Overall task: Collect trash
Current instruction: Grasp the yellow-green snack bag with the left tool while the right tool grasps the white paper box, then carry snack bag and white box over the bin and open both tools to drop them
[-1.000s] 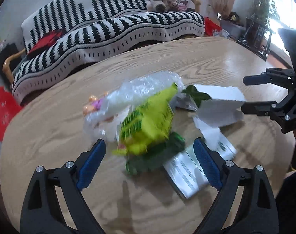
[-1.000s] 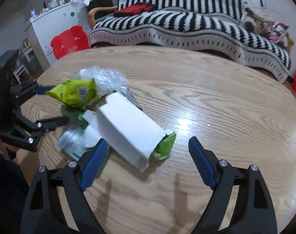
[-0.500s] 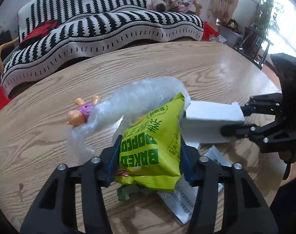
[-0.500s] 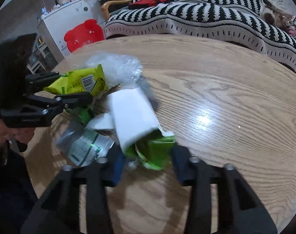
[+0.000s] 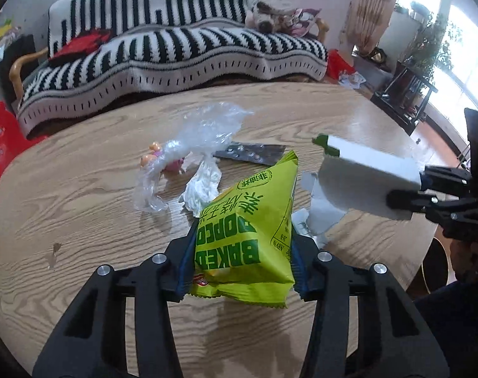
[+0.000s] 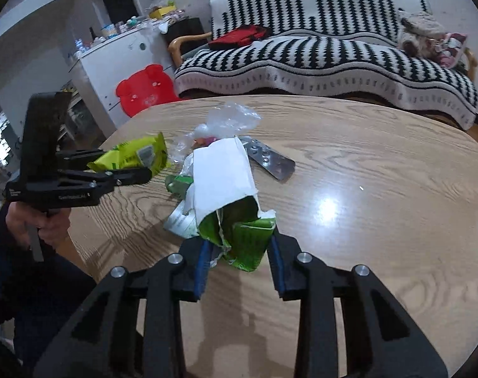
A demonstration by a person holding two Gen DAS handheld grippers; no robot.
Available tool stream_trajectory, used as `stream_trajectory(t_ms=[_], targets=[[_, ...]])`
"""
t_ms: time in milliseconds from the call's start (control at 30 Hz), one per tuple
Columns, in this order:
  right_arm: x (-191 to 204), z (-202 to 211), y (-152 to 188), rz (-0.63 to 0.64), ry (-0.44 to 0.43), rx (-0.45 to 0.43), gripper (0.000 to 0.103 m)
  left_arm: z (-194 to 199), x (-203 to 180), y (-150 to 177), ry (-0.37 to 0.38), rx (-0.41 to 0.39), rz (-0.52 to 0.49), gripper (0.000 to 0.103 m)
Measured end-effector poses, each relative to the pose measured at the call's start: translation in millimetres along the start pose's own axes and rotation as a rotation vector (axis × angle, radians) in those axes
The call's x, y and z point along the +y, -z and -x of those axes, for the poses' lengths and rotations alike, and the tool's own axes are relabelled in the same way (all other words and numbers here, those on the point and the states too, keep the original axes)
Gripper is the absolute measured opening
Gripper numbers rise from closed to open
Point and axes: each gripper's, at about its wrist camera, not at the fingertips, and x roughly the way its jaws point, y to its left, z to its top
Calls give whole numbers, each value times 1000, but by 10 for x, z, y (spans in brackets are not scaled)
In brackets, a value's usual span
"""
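Note:
A yellow-green popcorn bag [image 5: 248, 220] hangs above the wooden table [image 5: 81, 204], with my left gripper [image 5: 243, 242] shut on its lower half. In the right wrist view the same bag [image 6: 135, 156] shows at the left. My right gripper [image 6: 239, 249] has its jaws closing on the green open end of a crushed white carton [image 6: 221, 173], pads pressing its sides. The carton [image 5: 365, 182] is lifted clear of the table. Left lying on the table are clear plastic wrap [image 5: 201, 138], a crumpled tissue [image 5: 204, 186], a silver blister pack [image 5: 254, 154] and a green wrapper [image 6: 175, 184].
A small toy figure [image 5: 150, 157] lies half under the plastic wrap. A printed foil packet [image 6: 179, 217] lies below the carton. A striped sofa [image 5: 175, 47] stands behind the table, with a white cabinet [image 6: 119, 63] and a red stool [image 6: 141, 91] to its left.
Both grippers went from wide open to shut, the left on the popcorn bag and the right on the white carton. Both have risen, lifting their items off the pile.

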Motion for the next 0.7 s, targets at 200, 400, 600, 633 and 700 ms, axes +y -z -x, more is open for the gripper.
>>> stream_trajectory(t_ms=[200, 400, 600, 633, 700], targets=[[22, 191, 137, -61, 36, -18, 32, 13, -145, 116, 30, 16, -7, 48], [-95, 313, 191, -120, 76, -37, 32, -28, -339, 154, 46, 27, -45, 48], [-377, 890, 306, -241, 170, -150, 32, -46, -891, 12, 125, 25, -106, 48], [-432, 1021, 359, -259, 194, -166, 32, -53, -1022, -19, 141, 24, -119, 48], [-594, 1394, 555, -318, 277, -202, 32, -71, -1390, -93, 192, 25, -146, 48]])
